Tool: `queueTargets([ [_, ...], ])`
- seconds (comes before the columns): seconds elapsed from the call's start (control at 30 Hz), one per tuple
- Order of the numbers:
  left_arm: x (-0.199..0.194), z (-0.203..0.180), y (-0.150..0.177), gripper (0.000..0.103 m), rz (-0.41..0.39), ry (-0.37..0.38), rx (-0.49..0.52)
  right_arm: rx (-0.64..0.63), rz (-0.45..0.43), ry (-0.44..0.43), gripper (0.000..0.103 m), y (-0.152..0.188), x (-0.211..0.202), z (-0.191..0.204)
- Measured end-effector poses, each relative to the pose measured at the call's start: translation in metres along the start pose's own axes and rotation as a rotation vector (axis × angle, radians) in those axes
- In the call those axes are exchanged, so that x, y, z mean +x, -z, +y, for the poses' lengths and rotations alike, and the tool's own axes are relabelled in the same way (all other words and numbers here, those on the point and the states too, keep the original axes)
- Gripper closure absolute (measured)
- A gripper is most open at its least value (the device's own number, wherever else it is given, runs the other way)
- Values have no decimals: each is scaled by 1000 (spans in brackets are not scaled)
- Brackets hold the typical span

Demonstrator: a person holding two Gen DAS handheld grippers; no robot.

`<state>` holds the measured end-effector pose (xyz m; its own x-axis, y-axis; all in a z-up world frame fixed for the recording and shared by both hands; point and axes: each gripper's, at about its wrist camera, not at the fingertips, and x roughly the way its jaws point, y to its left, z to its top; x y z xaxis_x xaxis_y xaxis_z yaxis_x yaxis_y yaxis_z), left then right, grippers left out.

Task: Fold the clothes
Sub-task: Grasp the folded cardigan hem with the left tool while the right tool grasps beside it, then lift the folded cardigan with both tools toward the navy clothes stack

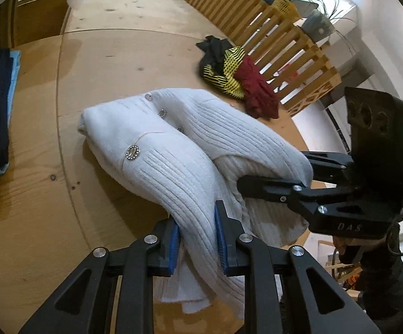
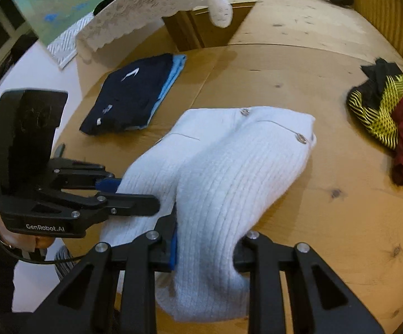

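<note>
A white ribbed cardigan (image 1: 173,144) with round jewelled buttons hangs folded over, its far end resting on the wooden table (image 1: 112,64). My left gripper (image 1: 197,239) is shut on its near edge, blue pads pressing the knit from both sides. To the right in that view, my right gripper (image 1: 259,183) clamps the other near corner. In the right wrist view the cardigan (image 2: 229,161) bulges up between my right gripper (image 2: 204,245), shut on the cloth, and my left gripper (image 2: 134,194), which pinches the left corner.
A folded navy garment (image 2: 129,97) on a light blue one lies at the table's left. A heap of black, yellow and dark red clothes (image 1: 237,80) sits at the right by a slatted wooden fence (image 1: 271,27). A lace cloth (image 2: 156,5) hangs at the back.
</note>
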<state>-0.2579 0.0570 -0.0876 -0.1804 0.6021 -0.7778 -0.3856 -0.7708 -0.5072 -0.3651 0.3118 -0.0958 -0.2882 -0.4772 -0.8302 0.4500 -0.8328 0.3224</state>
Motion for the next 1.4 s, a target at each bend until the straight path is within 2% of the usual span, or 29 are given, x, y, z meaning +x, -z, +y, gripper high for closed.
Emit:
queueTargets([
  [0.2,15,11,12,82,43,2,-35,6,71,11,79,14,19,0],
  [0.3,29,14,21,82,82,-41,-33,16,105,23,79,27,30,-4],
  [0.47,41,24,31,81,98,-86,-57,29,167,75,78,50,47,-12],
  [0.67,38,35,31,75,131,-110,-104,41,217,162,68,53,46,-22],
  [0.73,40,38,30,74,140,-106,-118,34,218,186,60,50,48,-22],
  [0.8,45,45,29,68,157,-93,-140,33,229,203,57,47,52,-23],
  [0.9,49,51,29,62,170,-86,-156,47,265,175,57,46,59,-28],
  [1.03,57,54,26,61,177,-66,-175,64,284,125,56,42,62,-35],
  [1.23,68,44,25,62,167,-49,-115,61,243,72,55,41,66,-35],
  [1.27,70,41,25,64,164,-47,-101,59,228,56,60,42,66,-33],
  [1.3,73,38,26,66,161,-37,-88,57,215,45,69,44,66,-31],
  [1.4,80,27,30,68,147,9,-57,46,180,23,74,49,66,-22],
])
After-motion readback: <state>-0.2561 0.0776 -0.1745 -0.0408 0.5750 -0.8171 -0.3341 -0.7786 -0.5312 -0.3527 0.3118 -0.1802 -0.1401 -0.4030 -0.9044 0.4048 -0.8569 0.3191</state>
